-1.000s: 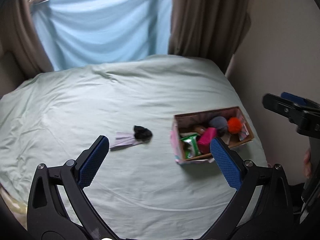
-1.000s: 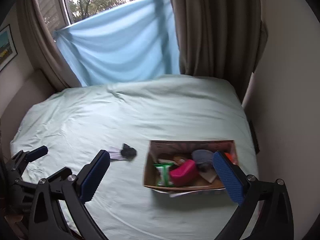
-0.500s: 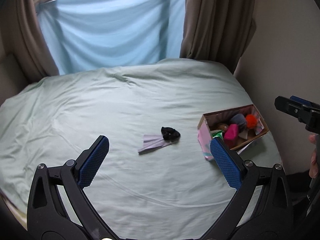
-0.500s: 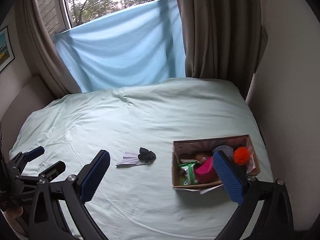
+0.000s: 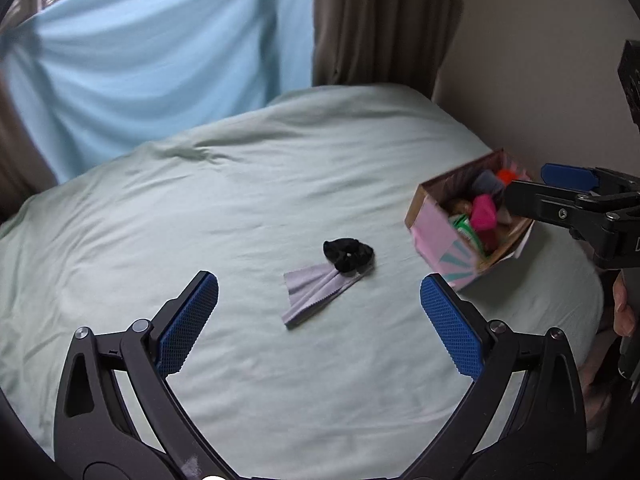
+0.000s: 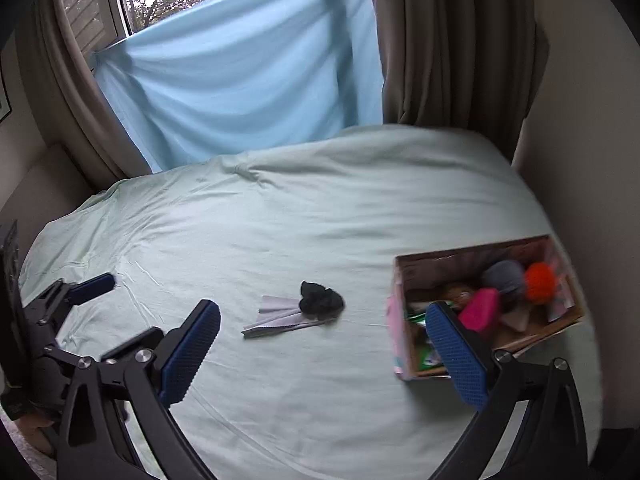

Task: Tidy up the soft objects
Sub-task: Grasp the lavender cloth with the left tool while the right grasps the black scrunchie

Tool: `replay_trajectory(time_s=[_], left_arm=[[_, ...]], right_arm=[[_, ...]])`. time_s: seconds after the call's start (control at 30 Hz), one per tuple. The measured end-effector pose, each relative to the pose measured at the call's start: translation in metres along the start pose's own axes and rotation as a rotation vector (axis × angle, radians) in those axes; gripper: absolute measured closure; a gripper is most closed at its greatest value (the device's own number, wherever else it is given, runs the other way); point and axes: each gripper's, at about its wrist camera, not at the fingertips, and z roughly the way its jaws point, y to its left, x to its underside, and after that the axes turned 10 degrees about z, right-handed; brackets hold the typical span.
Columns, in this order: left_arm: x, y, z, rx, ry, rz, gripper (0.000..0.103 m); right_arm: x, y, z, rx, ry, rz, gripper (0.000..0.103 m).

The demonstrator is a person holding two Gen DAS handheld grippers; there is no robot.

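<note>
A black scrunchie [image 5: 349, 254] [image 6: 322, 301] lies on the pale green bedsheet, overlapping one end of a folded grey cloth [image 5: 314, 295] [image 6: 276, 315]. To their right stands a cardboard box [image 5: 436, 240] [image 6: 402, 332] holding a pink pouch [image 6: 480, 312], a grey ball [image 6: 505, 276], an orange pompom [image 6: 540, 277] and a green packet. My left gripper [image 5: 319, 322] hangs open above the sheet, just short of the cloth, nothing in it. Open and empty too, my right gripper [image 6: 322, 354] has its right finger in front of the box.
The bed [image 6: 320, 208] fills both views; a blue sheet [image 6: 248, 72] and brown curtains [image 6: 452, 44] hang behind it. A wall [image 5: 540, 60] runs close along the bed's right side, next to the box. In each view the other gripper shows at the edge.
Both views have swung left and closer: the scrunchie and cloth now sit between each gripper's fingers, and the box has shifted to the right. Nothing was grasped.
</note>
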Motion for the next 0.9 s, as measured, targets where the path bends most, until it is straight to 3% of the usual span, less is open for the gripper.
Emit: replay_trajectory(time_s=[0.4,0.73,0.9], left_arm=[[0.060,0.013,0.141,0.086,0.038,0.057,0.002],[0.086,0.012,0.222,0.108,0.071,0.100,0.002],[0.088,0.010,0.254,0.147,0.121,0.074,0.002]], right_arm=[[0.054,-0.005,0.126,0.033,0.003,-0.001,0.001],[0.061,-0.025,0.208,0.004,0.053,0.006,0.001],[0.059,-0.033,0.238,-0.001,0.062,-0.012,0.001]])
